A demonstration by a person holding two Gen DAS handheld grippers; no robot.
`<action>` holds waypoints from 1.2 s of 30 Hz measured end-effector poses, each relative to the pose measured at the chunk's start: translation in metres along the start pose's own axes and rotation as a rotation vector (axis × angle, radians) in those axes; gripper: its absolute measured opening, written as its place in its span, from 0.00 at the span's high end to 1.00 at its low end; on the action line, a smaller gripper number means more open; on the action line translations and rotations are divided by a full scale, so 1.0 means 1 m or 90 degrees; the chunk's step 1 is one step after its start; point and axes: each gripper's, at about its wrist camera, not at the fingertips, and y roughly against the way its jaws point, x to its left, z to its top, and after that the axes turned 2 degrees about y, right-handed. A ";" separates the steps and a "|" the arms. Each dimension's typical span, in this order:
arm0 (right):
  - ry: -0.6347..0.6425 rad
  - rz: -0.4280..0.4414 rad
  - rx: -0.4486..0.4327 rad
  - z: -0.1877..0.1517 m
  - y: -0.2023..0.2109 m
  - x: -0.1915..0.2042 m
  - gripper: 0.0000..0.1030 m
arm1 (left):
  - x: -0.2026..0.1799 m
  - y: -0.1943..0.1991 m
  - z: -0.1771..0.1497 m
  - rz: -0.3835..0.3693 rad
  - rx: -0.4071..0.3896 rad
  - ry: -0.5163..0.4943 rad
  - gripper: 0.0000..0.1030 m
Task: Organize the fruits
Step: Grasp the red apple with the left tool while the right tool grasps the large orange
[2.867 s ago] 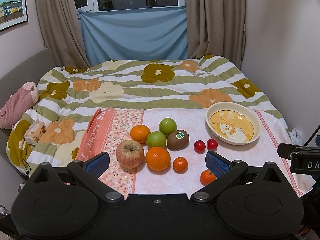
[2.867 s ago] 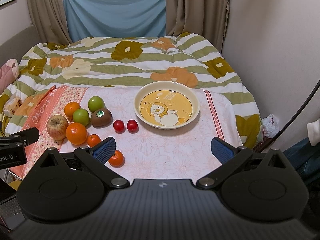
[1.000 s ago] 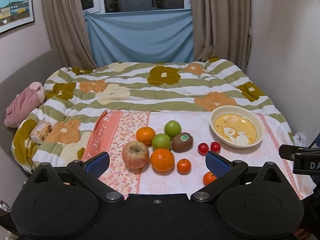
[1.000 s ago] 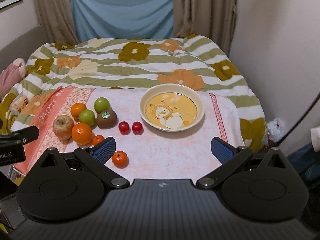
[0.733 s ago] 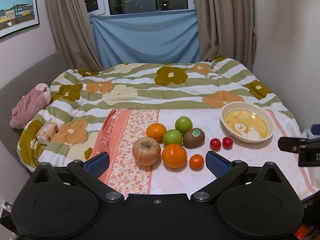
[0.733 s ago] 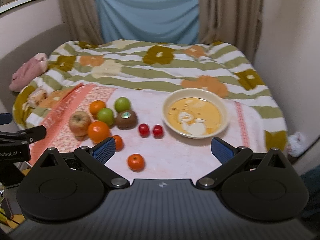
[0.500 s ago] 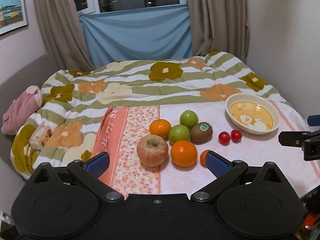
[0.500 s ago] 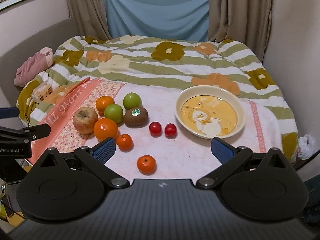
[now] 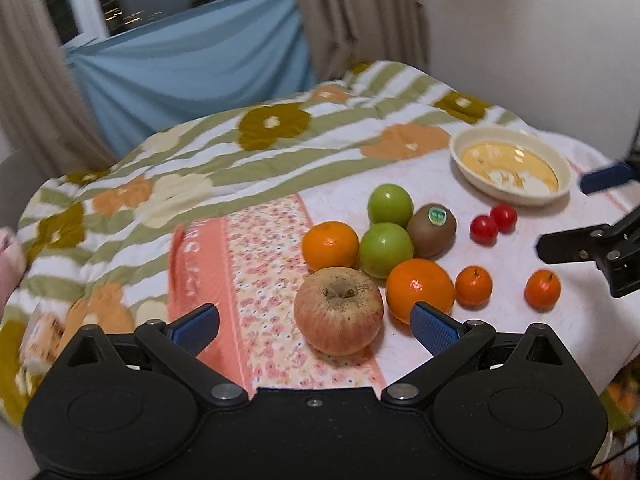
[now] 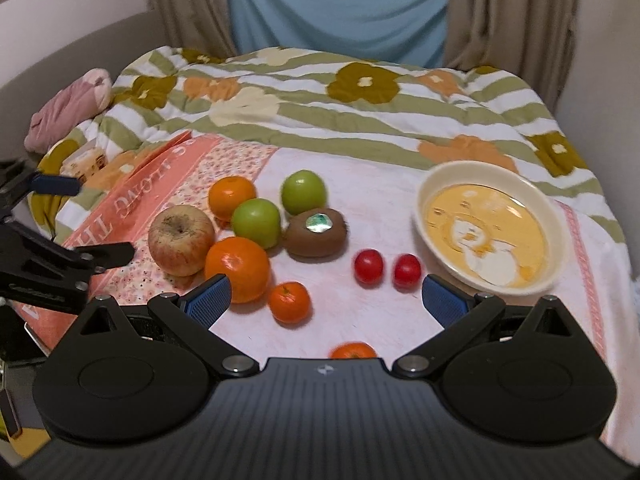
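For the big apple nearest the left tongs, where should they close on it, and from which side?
Grip the apple across its widest middle, coming in from the near side where the open left tongs already face it. It sits upright, stem dimple up, so the round flanks give even contact. The large orange crowds its right flank, so that finger probably needs to slip into the narrow gap between them.
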 end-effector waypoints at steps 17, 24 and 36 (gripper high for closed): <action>0.063 0.096 0.057 0.013 -0.085 0.030 0.00 | 0.010 -0.090 0.003 -0.140 0.056 -0.117 0.15; 0.069 0.131 0.078 0.012 -0.103 0.036 0.00 | 0.014 -0.095 0.004 -0.180 0.052 -0.124 0.23; 0.130 0.152 0.088 0.011 -0.113 0.048 0.17 | 0.019 -0.091 0.001 -0.173 0.063 -0.128 0.24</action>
